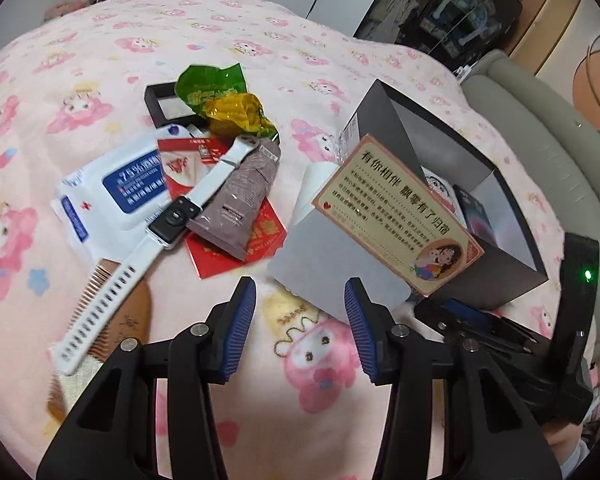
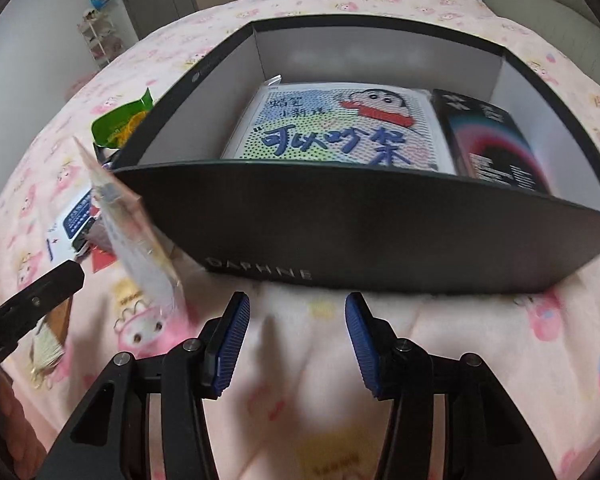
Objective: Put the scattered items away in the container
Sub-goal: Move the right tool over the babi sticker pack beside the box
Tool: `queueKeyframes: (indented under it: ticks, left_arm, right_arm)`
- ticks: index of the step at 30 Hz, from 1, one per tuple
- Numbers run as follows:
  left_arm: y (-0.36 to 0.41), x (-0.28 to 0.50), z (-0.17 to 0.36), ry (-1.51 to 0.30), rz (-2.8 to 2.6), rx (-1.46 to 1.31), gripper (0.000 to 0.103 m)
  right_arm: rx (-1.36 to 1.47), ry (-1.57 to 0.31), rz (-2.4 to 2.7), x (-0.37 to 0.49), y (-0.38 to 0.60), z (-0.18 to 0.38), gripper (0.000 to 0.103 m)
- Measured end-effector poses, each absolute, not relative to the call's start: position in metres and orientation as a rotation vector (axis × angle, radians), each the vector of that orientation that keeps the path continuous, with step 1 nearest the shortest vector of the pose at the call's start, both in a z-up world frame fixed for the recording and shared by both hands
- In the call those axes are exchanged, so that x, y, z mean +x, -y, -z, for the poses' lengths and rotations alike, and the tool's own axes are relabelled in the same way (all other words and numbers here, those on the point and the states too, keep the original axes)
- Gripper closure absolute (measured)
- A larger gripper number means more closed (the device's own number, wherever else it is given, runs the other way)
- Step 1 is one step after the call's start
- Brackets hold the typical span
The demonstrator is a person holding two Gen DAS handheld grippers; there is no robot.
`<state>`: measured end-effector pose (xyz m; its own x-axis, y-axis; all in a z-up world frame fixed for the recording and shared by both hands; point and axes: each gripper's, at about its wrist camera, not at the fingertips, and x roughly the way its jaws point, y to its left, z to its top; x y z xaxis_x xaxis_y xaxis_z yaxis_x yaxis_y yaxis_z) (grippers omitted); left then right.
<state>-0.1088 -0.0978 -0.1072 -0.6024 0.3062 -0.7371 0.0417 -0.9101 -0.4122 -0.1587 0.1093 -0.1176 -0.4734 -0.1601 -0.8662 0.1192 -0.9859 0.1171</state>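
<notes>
A black box [image 1: 512,256] with grey inner walls stands on the pink bed; in the right wrist view [image 2: 360,236] it holds a cartoon pack [image 2: 332,128] and a dark box [image 2: 496,140]. A beige printed card [image 1: 396,216] stands tilted against the box's left side, blurred in the right wrist view [image 2: 136,240]. A scattered pile lies left of it: wipes pack [image 1: 116,196], white watch [image 1: 168,224], grey pouch [image 1: 240,196], red envelope [image 1: 236,248], green and yellow wrappers [image 1: 224,100], comb [image 1: 116,320]. My left gripper [image 1: 300,324] is open and empty. My right gripper [image 2: 296,344] is open and empty before the box.
A small black frame [image 1: 160,104] lies behind the wrappers. The pink cartoon blanket [image 1: 308,360] covers the bed. A grey sofa [image 1: 540,152] stands to the right. The right gripper's body [image 1: 548,340] shows in the left wrist view, and the left gripper's finger [image 2: 40,300] in the right one.
</notes>
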Motion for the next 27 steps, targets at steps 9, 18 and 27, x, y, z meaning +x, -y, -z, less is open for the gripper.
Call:
queueKeyframes:
  ticks: [9, 18, 27]
  left_arm:
    - [0.112, -0.108, 0.122, 0.547, -2.642, -1.302, 0.057]
    - [0.143, -0.106, 0.123, 0.747, -2.654, -1.290, 0.057]
    - [0.146, -0.106, 0.123, 0.779, -2.647, -1.263, 0.057]
  right_arm:
    - [1.411, 0.119, 2.483, -0.147, -0.071, 0.113, 0.057]
    - [1.265, 0.079, 2.397, -0.134, -0.034, 0.094, 0.057]
    - [1.309, 0.121, 2.453, -0.139, -0.047, 0.096, 0.057]
